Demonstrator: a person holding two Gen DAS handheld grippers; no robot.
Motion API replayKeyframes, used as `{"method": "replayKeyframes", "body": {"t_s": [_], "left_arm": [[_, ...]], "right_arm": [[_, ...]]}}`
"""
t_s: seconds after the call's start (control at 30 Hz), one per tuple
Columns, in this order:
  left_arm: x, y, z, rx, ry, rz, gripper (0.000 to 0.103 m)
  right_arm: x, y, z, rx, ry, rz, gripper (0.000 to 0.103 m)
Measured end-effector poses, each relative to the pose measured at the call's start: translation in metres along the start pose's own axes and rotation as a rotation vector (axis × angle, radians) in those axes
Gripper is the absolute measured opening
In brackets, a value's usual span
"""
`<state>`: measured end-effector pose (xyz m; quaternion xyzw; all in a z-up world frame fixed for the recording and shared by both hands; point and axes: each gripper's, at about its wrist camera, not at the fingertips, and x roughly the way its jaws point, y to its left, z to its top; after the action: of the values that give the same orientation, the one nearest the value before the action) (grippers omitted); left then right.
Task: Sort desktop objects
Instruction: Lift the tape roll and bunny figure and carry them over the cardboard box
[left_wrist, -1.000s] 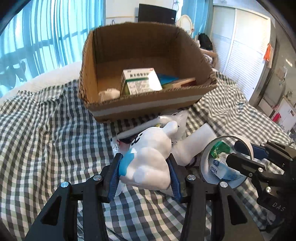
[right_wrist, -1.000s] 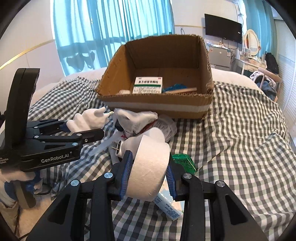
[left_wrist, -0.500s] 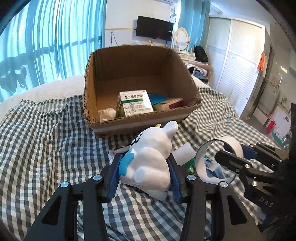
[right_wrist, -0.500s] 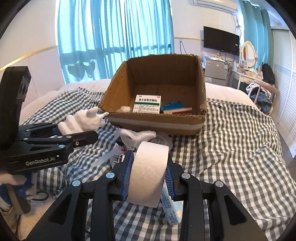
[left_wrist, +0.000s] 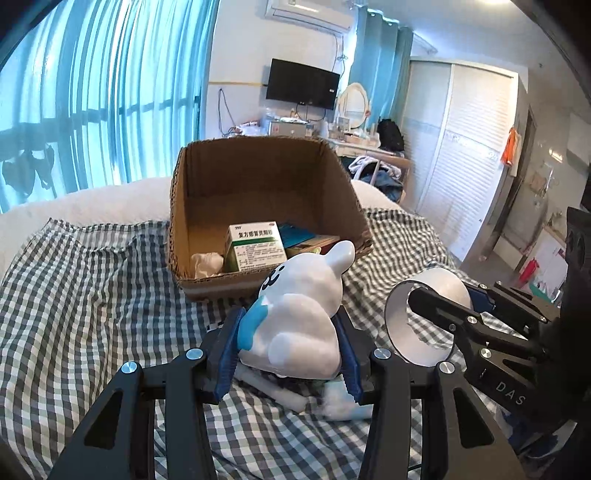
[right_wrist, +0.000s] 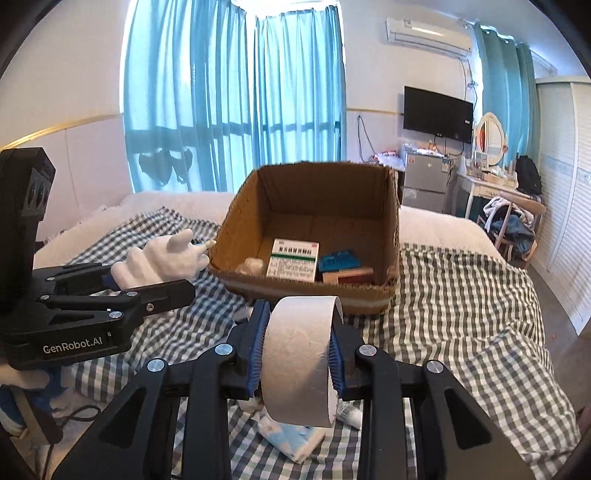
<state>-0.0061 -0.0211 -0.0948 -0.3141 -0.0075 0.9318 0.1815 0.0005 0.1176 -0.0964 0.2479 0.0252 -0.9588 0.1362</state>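
The left gripper (left_wrist: 291, 354) is clamped on a white rabbit figurine (left_wrist: 299, 314), held clear of the checked cloth (left_wrist: 92, 295) just in front of the cardboard box (left_wrist: 258, 177). It looks hard, glossy and probably brittle, so the broad body is the safest hold; the ears would likely slip or snap. It has a blue patch on its flank.

The right gripper (right_wrist: 297, 352), whose jaws have just been closing, squeezes a roll of white tape (right_wrist: 299, 354) across its flat sides, also in front of the box. The roll looks light and slightly yielding, and the thin hoop could buckle under pressure.

Inside the box lie a medicine carton (right_wrist: 294, 260) and a blue item (right_wrist: 339, 260).
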Motion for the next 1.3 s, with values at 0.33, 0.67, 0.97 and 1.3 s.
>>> {"method": "replayKeyframes", "body": {"t_s": [0.33, 0.67, 0.97, 1.3], "left_arm": [[-0.025, 0.001, 0.019, -0.018, -0.072, 0.011, 0.048], [-0.041, 0.007, 0.040, -0.030, -0.129, 0.036, 0.048], [-0.052, 0.007, 0.068, -0.026, -0.205, 0.035, 0.048], [-0.050, 0.002, 0.106, 0.008, -0.259, 0.044, 0.048]], "right_arm": [[-0.015, 0.001, 0.022, -0.014, -0.059, -0.009, 0.028], [-0.030, 0.001, 0.052, -0.025, -0.117, -0.004, 0.028], [-0.038, -0.005, 0.088, -0.026, -0.195, 0.001, 0.028], [-0.037, -0.015, 0.119, -0.002, -0.256, 0.021, 0.028]]}}
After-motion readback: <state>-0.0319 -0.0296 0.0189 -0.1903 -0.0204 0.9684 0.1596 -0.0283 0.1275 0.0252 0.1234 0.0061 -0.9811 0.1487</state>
